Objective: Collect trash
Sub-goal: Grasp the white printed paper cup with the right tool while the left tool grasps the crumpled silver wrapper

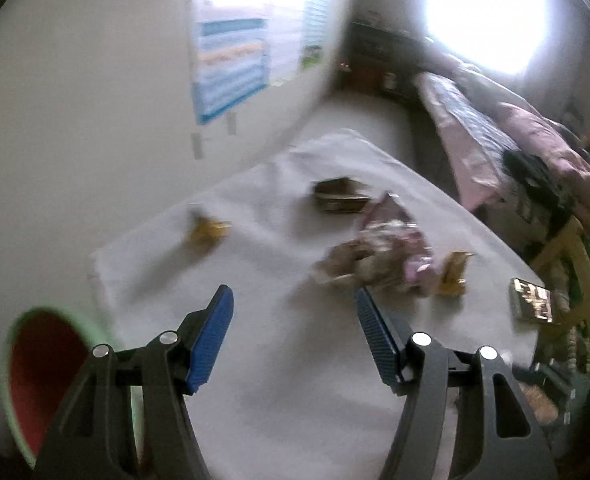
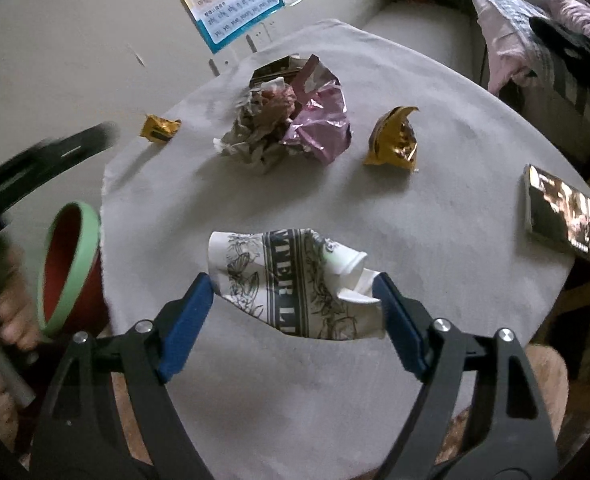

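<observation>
Left gripper open, empty, above the grey tablecloth. Crumpled wrappers lie just beyond. Red, green-rimmed bin near left. View blurred.

The crumpled printed paper cup lies lower centre on the grey cloth-covered table; the pink foil wrapper heap upper centre; the green-rimmed red bin left.

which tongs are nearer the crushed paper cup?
Right. The right tongs have the crushed paper cup between their pads. The left tongs are open over bare cloth, off beside the green-rimmed bin.
</observation>
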Available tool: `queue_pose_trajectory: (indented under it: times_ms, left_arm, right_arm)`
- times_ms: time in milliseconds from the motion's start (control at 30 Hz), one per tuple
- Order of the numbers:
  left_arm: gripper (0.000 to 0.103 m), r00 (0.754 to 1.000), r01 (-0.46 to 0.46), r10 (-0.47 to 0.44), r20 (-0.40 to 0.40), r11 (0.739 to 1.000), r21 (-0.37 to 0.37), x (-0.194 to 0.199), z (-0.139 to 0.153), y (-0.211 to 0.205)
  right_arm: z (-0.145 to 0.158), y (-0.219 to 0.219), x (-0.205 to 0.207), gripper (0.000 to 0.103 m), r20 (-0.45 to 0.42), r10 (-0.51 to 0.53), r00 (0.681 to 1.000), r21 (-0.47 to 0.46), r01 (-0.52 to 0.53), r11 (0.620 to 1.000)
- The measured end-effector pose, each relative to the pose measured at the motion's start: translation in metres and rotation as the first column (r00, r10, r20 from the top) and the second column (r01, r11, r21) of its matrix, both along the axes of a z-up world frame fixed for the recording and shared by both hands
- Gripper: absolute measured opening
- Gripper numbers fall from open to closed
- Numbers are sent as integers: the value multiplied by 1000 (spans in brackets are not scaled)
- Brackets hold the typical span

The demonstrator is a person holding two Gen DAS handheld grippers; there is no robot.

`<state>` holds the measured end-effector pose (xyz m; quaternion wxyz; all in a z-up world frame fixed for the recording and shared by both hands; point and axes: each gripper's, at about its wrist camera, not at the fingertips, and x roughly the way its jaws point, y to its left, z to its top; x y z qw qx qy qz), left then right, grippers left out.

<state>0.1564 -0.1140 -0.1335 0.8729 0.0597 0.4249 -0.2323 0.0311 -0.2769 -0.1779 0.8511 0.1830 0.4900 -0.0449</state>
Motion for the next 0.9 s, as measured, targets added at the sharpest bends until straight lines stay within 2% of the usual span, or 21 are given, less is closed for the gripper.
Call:
queue_pose_trajectory:
  times_ms: [100, 233, 267, 333, 467, 600, 667, 700, 900]
  left_arm:
    - [61, 999, 44, -44, -30, 999, -14, 13, -14, -37]
    - [60, 996, 84, -84, -32, 996, -10, 21, -25, -72]
    - [59, 995, 91, -91, -36, 996, -1, 23, -27, -79]
    - [51, 994, 101, -100, -52, 995, 13, 28, -33, -93]
    - [51, 989, 121, -119, -86, 992, 22, 36, -44, -111]
    - [50, 982, 135, -128, -136, 990, 47, 43, -59, -123]
    - [42, 980, 127, -117, -161, 990, 53, 46, -65, -123]
    - [39, 979, 119, -112, -173, 992, 32, 46, -66, -120]
    - [28, 977, 155, -152, -149, 988, 4, 35, -54, -105]
  right_arm:
    - [0, -1, -8, 80, 8, -1, 1000, 7, 1, 1000]
    - [-6, -10, -12, 80, 6, -26, 1000, 40, 26, 999]
    - [-6, -12, -12, 80, 10, -32, 999, 49, 31, 998]
    - [-5, -14, -13, 80, 20, -36, 999, 51, 35, 998]
    - [-7, -15, -14, 80, 23, -33, 999, 64, 32, 997]
    - [-10, -17, -14, 80, 22, -37, 999, 77, 35, 996]
    - [-10, -18, -15, 80, 20, -43, 999, 80, 41, 996]
    - [-10, -19, -15, 80, 20, -45, 999, 82, 44, 996]
    - [-10, -17, -13, 80, 14, -42, 999, 78, 41, 996]
